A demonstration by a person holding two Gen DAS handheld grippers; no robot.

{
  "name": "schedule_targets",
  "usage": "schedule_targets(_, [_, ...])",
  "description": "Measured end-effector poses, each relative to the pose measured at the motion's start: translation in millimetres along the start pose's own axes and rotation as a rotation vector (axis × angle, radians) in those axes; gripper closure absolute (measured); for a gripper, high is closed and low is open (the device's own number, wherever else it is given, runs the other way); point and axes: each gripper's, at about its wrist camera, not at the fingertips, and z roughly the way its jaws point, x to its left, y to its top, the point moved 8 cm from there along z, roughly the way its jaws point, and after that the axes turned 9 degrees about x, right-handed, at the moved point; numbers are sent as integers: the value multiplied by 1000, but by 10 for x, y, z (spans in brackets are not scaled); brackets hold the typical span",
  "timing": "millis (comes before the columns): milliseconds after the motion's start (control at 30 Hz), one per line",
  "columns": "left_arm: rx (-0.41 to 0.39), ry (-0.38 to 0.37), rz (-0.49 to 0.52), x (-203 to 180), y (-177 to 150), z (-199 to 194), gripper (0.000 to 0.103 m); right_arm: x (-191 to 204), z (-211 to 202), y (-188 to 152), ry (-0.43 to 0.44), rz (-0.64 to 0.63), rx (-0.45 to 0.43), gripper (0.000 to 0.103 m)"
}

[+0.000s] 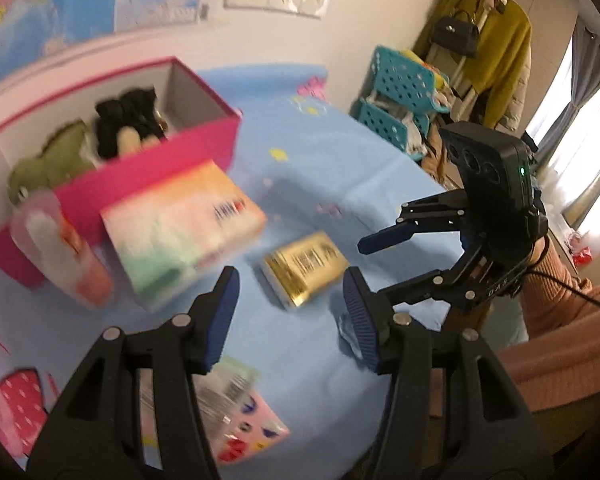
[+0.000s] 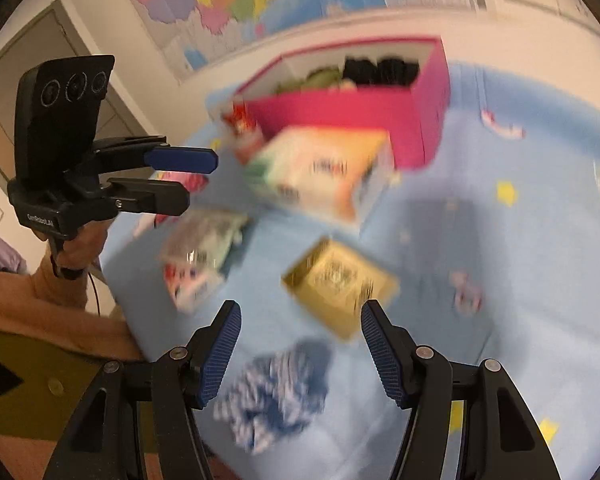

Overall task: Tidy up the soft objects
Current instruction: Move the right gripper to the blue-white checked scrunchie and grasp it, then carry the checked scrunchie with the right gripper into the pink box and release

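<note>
A blue-and-white striped cloth [image 2: 276, 392] lies crumpled on the blue bedsheet [image 2: 520, 240], just below the gap of my right gripper [image 2: 300, 352]. That gripper is open and its pads touch nothing. In the left wrist view only a bit of the cloth [image 1: 346, 330] peeks out beside a finger. My left gripper [image 1: 290, 316] is open and empty above the sheet. A pink box [image 1: 148, 176] at the back holds a green plush [image 1: 48, 164] and a black plush [image 1: 128, 120]. Each gripper shows in the other's view: the right gripper [image 1: 376, 268] and the left gripper [image 2: 188, 180].
In front of the pink box lie a colourful tissue pack [image 1: 180, 232], a gold packet [image 1: 304, 266], a pink tube [image 1: 60, 248] and a clear printed packet [image 2: 200, 256]. Blue baskets [image 1: 400, 96] and a coat rack [image 1: 496, 40] stand beyond the bed's right edge.
</note>
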Motion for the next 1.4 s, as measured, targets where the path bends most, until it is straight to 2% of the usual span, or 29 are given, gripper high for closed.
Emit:
schedule_targets(133, [23, -35, -17, -90, -173, 100, 47, 55, 141, -194, 5, -1, 49, 40])
schedule_targets(233, [46, -33, -31, -131, -267, 196, 47, 65, 207, -245, 10, -1, 62, 44])
schedule_targets(367, [70, -56, -62, -125, -370, 287, 47, 31, 224, -268, 9, 10, 52, 68])
schedule_targets(400, [74, -62, -67, -131, -387, 303, 47, 18, 227, -277, 14, 13, 54, 71])
schedule_targets(467, [80, -70, -74, -138, -420, 335, 47, 7, 260, -297, 3, 13, 60, 84])
schedule_targets(533, [89, -85, -79, -153, -456, 378, 47, 10, 256, -295, 1, 9, 52, 90])
schedule_targets(733, [123, -165, -68, -270, -504, 493, 47, 114, 19, -77, 13, 0, -60, 93])
schedule_targets(900, [109, -227, -42, -376, -433, 488, 46, 220, -157, 172, 35, -23, -132, 93])
schedule_targets(1100, [36, -217, -49, -263, -145, 360, 46, 369, -397, 608, 31, -101, -222, 93])
schedule_targets(1333, [-83, -133, -68, 24, 397, 11, 46, 361, -672, 1254, -27, -170, -322, 93])
schedule_targets(1400, [-101, -87, -83, 146, 589, -65, 52, 312, -752, 1493, -38, -171, -352, 93])
